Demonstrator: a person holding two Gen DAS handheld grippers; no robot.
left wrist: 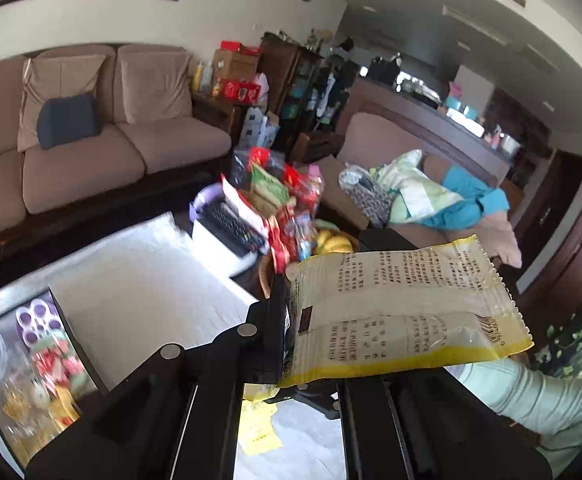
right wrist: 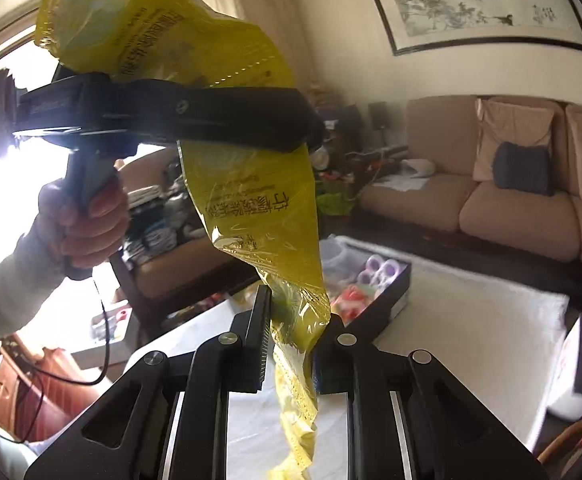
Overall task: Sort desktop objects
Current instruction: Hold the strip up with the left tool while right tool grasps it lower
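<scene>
the yellow bag (left wrist: pixel 403 312) hangs in the air above the bench (left wrist: pixel 139 280), pinched from two ends. in the left wrist view the left tongs (left wrist: pixel 315 312) are pressed onto the bag's left edge: the left finger (left wrist: pixel 275 320) shows as a dark plate against the bag, while the other finger is mostly hidden behind the bag. the bag lies flat and sideways here, its printed back toward the camera, a serrated seal along its right edge.

in the right wrist view the right tongs (right wrist: pixel 295 340) are closed on the crumpled lower end of the same bag (right wrist: pixel 251 208), which rises up and left from them. higher up, the left tongs (right wrist: pixel 311 136) cross the bag, held by the person's left hand (right wrist: pixel 79 224) on a pistol-style grip with a cable trailing down.

on the bench, covered in a white cloth, a dark tray (left wrist: pixel 31 364) holds purple cups and mixed small things, blurred. farther back stand a white box (left wrist: pixel 219 248) with a remote (left wrist: pixel 231 224) on it, a heap of snack packets (left wrist: pixel 279 200) and bananas (left wrist: pixel 331 240) in a bowl. a tan sofa (left wrist: pixel 91 140) with a dark cushion (left wrist: pixel 67 120) sits behind the bench, a framed painting (right wrist: pixel 479 4) on the wall above it.
</scene>
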